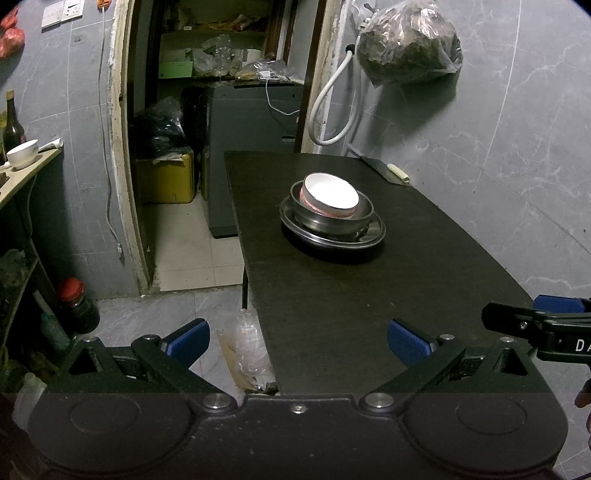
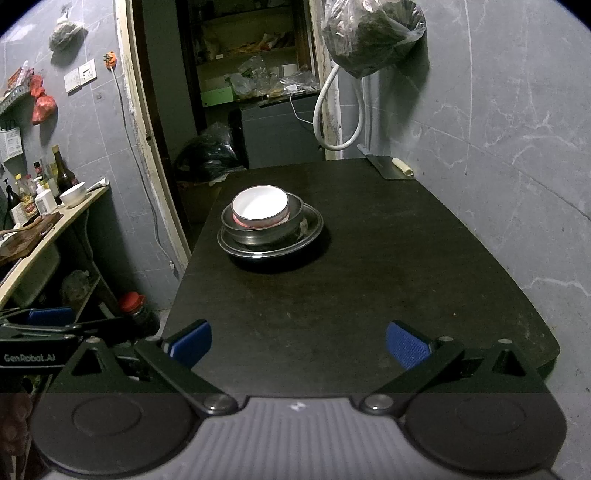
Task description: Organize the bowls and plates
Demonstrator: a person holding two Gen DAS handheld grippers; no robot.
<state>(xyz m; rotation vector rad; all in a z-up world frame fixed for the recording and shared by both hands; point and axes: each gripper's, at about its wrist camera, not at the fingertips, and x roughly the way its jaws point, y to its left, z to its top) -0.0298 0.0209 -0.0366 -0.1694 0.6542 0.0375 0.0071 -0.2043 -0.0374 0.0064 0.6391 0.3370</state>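
Pale wood forms the side counter (image 2: 79,206) at the far left of the right wrist view, where a small white bowl (image 2: 73,194) is set beside a row of bottles (image 2: 40,184). Below it, a red-capped jar (image 2: 133,308) is seen on the floor. In the left wrist view, a crumpled clear plastic bag (image 1: 246,350) is seen on the floor by the near corner of the table.

Toward the middle, the left gripper (image 1: 297,341) is held above the near edge of the dark table (image 1: 332,314), its blue-padded jaws spread wide with nothing between them. The right gripper (image 2: 298,341) is held likewise over the near end of the table, its jaws also spread wide and empty. Each gripper is glimpsed at the edge of the other's view, so they are placed side by side, apart from each other.

Beyond both grippers, well apart from them, a stack is seen on the table. A flat metal plate (image 1: 373,236) lies at the bottom, a metal bowl (image 1: 332,221) is set on it, and a white bowl with a pink outer wall (image 1: 330,192) is nested inside the metal bowl. The stack is upright and is touched by neither gripper.

At the far right corner of the table, a cleaver (image 2: 386,166) with a pale handle is laid flat against the grey tiled wall (image 2: 498,147). Above it, a plastic bag of dark contents (image 2: 371,33) is hung on the wall, and a white hose (image 2: 332,110) is looped beside the doorway.
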